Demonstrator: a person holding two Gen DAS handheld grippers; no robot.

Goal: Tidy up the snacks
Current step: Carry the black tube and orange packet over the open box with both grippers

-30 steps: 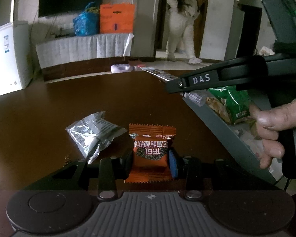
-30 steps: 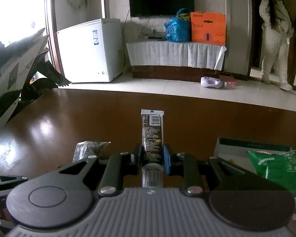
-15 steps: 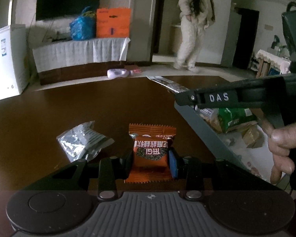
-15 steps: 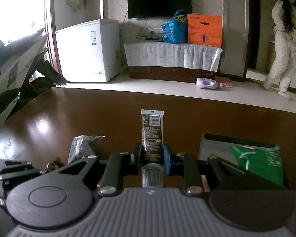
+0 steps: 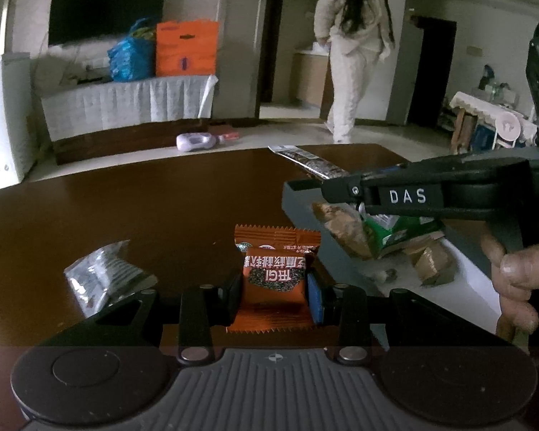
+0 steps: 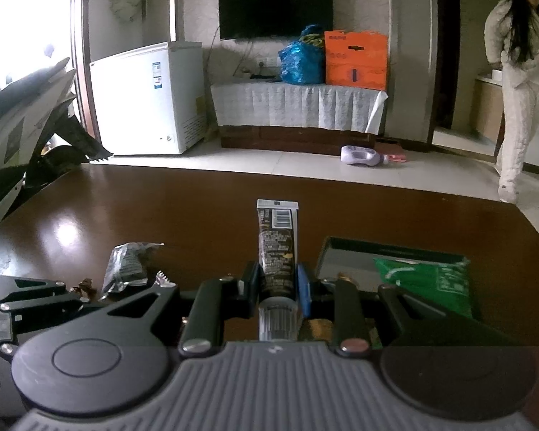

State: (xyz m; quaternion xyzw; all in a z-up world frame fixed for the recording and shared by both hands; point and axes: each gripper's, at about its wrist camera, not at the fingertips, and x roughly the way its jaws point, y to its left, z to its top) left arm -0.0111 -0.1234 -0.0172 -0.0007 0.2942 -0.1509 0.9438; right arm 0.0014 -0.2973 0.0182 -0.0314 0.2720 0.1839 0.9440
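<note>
Looking along the left gripper (image 5: 273, 289), its two fingers are clamped on an orange snack packet (image 5: 275, 280), held over the near part of the dark wooden table (image 5: 143, 208). A crumpled silver wrapper (image 5: 104, 276) lies on the table just left of it. To the right stands a grey box (image 5: 298, 197) with green and brown packets (image 5: 388, 231) inside. The right gripper (image 5: 336, 179) reaches over that box from the right, a dark stick packet (image 5: 307, 161) poking out of it; a hand (image 5: 517, 280) grips its handle.

Along the right gripper (image 6: 278, 280), the fingers are closed on the dark stick packet (image 6: 277, 248), which points away toward the far side. The grey box (image 6: 352, 255) sits just right, below it, with a green packet (image 6: 427, 283) inside. The silver wrapper (image 6: 125, 269) lies to the left, beside part of the left gripper (image 6: 28, 305).
</note>
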